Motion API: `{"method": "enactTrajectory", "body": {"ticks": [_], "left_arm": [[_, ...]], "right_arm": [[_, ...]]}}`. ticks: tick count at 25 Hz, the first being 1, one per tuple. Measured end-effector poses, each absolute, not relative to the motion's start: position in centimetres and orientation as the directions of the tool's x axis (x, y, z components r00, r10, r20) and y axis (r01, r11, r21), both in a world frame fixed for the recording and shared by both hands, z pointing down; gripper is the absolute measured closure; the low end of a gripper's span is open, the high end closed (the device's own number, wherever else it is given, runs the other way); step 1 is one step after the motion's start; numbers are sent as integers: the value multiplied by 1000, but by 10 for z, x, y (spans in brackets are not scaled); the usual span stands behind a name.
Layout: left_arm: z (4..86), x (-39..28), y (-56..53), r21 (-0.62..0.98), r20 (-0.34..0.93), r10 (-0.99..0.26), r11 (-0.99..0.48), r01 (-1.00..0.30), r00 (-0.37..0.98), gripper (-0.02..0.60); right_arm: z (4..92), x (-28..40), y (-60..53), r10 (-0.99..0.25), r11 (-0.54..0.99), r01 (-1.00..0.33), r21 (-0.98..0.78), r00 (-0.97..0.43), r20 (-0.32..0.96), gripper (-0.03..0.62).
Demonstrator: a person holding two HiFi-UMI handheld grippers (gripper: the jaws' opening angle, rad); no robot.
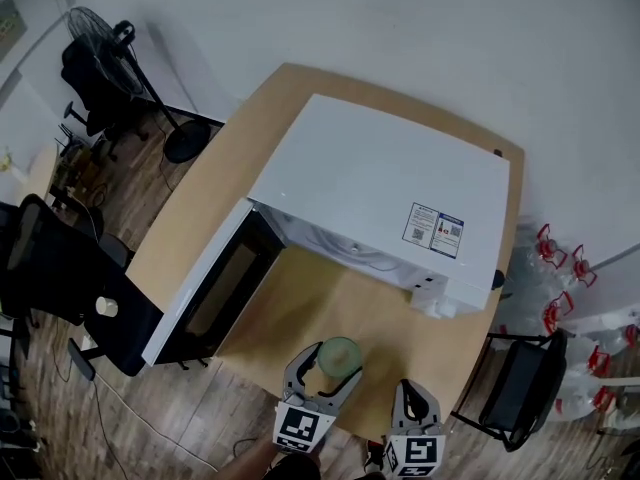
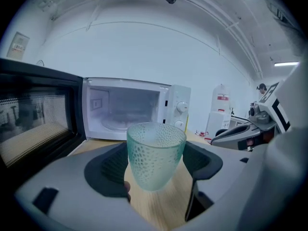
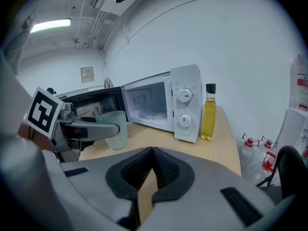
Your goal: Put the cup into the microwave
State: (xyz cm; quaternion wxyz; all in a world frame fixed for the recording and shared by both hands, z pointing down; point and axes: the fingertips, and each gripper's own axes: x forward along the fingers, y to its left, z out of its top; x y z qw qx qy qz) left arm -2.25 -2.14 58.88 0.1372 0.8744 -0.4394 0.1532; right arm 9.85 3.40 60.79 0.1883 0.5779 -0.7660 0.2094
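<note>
A frosted green cup (image 1: 340,353) stands upright on the wooden table (image 1: 330,308) near its front edge, between the jaws of my left gripper (image 1: 332,361). In the left gripper view both pads press the sides of the cup (image 2: 155,155), so my left gripper (image 2: 156,163) is shut on it. The white microwave (image 1: 390,188) stands behind, with its door (image 1: 210,288) swung wide open to the left and its cavity (image 2: 127,110) empty. My right gripper (image 1: 415,396) hangs to the right of the cup; its jaws (image 3: 153,153) meet with nothing between them.
A yellow oil bottle (image 3: 208,114) stands against the microwave's right side. Black chairs (image 1: 60,268) and a floor fan (image 1: 100,38) are on the left, another chair (image 1: 525,378) and water jugs (image 1: 560,268) on the right.
</note>
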Motion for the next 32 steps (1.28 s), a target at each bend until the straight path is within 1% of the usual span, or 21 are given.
{"method": "enactTrajectory", "body": {"ticks": [18,26,32], "left_arm": [[513,-72,-46,73,313,-750,-593,-802,583,215],[504,-88,-63,62,300,-762,-584,-809,573,215],[508,-86,-77,59,306,-761,-585,-809,572,215]], "right_arm": [[531,45,-13,-882,261,-964,-42,-256,396,577],[514,33,-31,-897,256,-966,-43,-254,362,577],[506,30,-51,-904,261,-964,-50,-262,339,577]]}}
